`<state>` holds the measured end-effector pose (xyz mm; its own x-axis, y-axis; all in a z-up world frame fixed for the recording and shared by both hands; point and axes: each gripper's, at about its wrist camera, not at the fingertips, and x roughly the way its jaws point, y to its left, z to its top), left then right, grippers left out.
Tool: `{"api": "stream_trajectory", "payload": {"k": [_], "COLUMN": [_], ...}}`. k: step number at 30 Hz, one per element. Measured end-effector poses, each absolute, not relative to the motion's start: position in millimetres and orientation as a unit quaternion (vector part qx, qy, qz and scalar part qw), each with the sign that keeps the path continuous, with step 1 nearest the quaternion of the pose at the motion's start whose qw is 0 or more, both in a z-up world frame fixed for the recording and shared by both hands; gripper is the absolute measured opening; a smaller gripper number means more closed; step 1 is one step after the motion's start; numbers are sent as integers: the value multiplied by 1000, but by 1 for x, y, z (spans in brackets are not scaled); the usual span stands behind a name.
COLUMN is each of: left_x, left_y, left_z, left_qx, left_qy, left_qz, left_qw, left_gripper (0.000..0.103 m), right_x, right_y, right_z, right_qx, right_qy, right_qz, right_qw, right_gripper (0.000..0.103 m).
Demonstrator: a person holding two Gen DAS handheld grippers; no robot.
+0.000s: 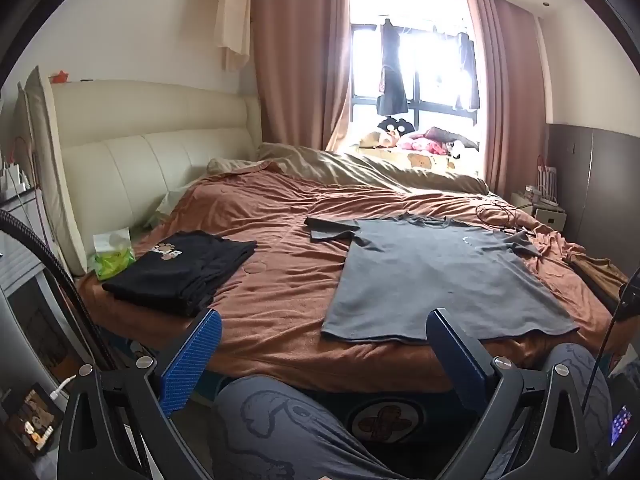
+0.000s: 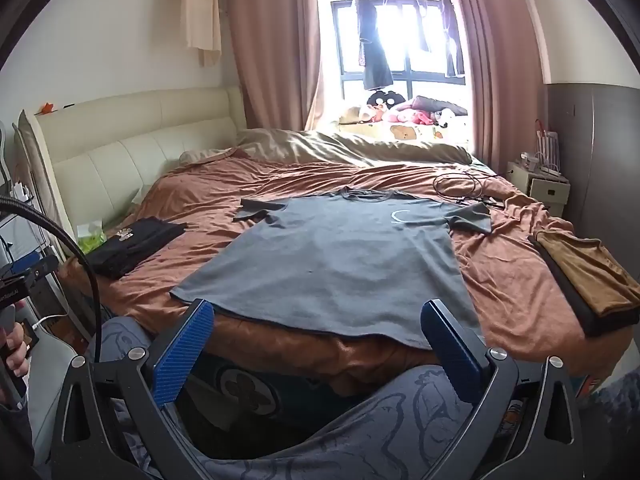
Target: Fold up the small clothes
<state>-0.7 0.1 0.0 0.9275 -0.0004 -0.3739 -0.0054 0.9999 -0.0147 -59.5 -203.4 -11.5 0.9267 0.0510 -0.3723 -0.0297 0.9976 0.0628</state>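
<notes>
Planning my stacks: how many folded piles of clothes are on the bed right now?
2. A black folded pile sits at the bed's left edge near the headboard; a brown folded pile sits at the right edge. The grey T-shirt lies spread flat, unfolded, between them.

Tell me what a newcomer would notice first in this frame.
The grey T-shirt spread flat in the middle of the rust-brown bedspread, hem toward the viewer. A folded black stack lies to its left, a folded brown shirt to its right. Both grippers hang open near the hem.

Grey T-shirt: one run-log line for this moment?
grey T-shirt flat, unfolded | left gripper open | right gripper open | black stack folded
</notes>
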Motion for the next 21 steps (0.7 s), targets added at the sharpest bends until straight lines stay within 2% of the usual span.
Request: {"api": "stream_trajectory", "payload": {"k": [21], "left_x": [-11], "left_y": [-3], "left_z": [6], "left_qx": [-5], "left_qy": [190], "left_qz": [-17], "left_qw": [982], "left_gripper": [103], "right_x": [-63], "right_y": [-199], "right_z": [-7], "right_qx": [27], "right_qy": [188], "right_qz": [18], "right_qw": [982], "right_gripper": [103]}}
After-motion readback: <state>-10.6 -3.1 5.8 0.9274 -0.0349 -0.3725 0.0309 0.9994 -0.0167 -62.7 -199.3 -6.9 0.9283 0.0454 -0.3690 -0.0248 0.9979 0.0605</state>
